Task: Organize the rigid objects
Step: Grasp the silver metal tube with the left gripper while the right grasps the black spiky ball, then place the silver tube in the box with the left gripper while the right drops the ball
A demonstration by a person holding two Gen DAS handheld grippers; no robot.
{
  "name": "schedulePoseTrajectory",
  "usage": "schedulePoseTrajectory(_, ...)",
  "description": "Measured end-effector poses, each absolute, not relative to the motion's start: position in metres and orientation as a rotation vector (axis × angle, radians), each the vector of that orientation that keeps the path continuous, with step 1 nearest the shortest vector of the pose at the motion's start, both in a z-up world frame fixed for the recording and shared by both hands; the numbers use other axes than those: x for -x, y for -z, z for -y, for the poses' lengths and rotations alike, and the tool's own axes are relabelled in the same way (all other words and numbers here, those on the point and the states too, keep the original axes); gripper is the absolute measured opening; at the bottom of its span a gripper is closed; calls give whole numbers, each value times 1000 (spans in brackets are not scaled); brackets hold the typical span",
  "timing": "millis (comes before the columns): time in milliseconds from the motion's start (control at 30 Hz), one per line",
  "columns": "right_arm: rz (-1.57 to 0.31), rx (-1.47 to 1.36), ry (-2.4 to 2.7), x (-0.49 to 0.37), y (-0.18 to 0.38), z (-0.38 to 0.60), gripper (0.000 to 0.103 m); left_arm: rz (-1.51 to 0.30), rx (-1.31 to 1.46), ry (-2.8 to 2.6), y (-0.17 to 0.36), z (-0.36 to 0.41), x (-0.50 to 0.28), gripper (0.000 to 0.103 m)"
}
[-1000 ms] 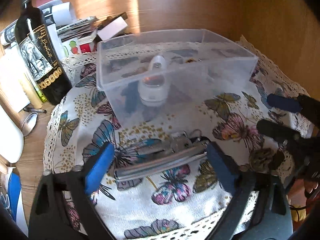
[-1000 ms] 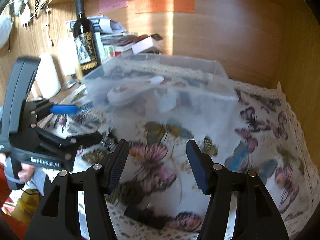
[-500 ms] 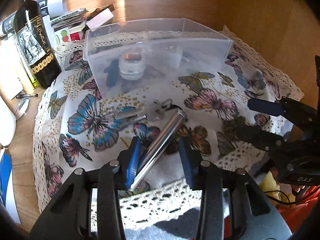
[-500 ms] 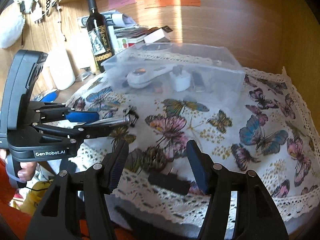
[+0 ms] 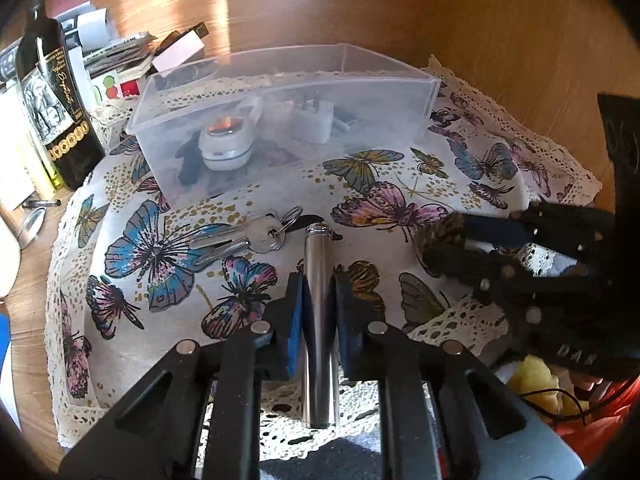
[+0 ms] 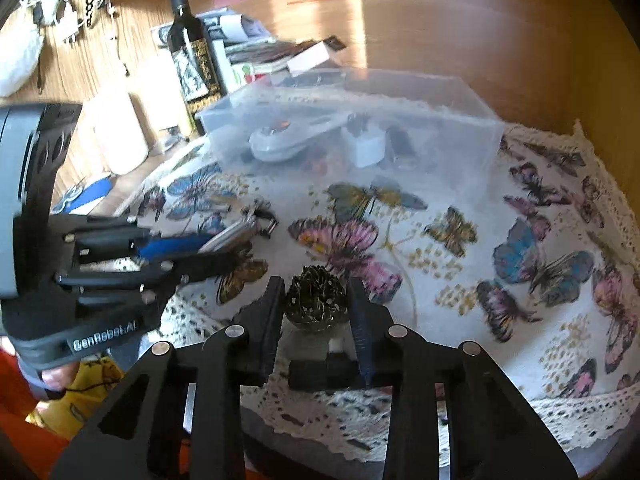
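Two grippers each hold a thing over a butterfly cloth.

Closest in the left wrist view, the left gripper (image 5: 319,304) has its blue pads squeezed tight on a shiny metal tube (image 5: 319,300), which points away from the camera toward the box. In the right wrist view, the right gripper (image 6: 316,304) has its two fingers on either side of a dark round spiky ball (image 6: 316,300), which sits between them near the lace edge of the cloth (image 6: 440,280); the fingers look closed onto it. Just past the tube's far end, a bunch of keys (image 5: 244,238) lies flat on the cloth. Farther back stands a clear plastic box (image 5: 280,112) with a white round gadget (image 5: 226,146) and a white plug (image 5: 312,120) inside. Beside the box, at the far left, stands a dark wine bottle (image 5: 56,92), and behind it all is a wooden wall (image 5: 480,20).
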State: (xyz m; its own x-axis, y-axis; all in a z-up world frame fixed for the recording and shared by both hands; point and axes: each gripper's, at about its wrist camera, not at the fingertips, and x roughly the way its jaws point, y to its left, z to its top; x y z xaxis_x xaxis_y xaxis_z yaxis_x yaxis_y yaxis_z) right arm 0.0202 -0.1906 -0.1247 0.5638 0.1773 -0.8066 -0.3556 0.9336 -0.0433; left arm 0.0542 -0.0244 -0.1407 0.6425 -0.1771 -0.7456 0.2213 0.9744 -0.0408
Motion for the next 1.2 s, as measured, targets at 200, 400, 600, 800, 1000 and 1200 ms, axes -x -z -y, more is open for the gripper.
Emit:
schedulePoseTrajectory(200, -864, 201, -293, -27, 109, 193, 29, -772, -30, 202, 117, 15, -49, 15)
schedulePoseTrajectory(400, -793, 209, -277, -35, 89, 192, 29, -691, 3, 178, 88, 4, -48, 15)
schedulePoseTrajectory(600, -710, 238, -257, -48, 64, 190, 29, -611, 22, 164, 59, -5, -47, 15)
schedulePoseTrajectory(800, -646, 248, -252, -64, 43, 189, 29, -535, 15, 144, 33, -7, -54, 15)
schedulePoseTrajectory(1000, -615, 255, -264, -81, 29, 184, 29, -491, 31, 135, 12, -11, -67, 15)
schedulePoseTrajectory(1200, -595, 272, -267, -97, 21, 178, 29, -462, 40, 126, -7, -15, -87, 15)
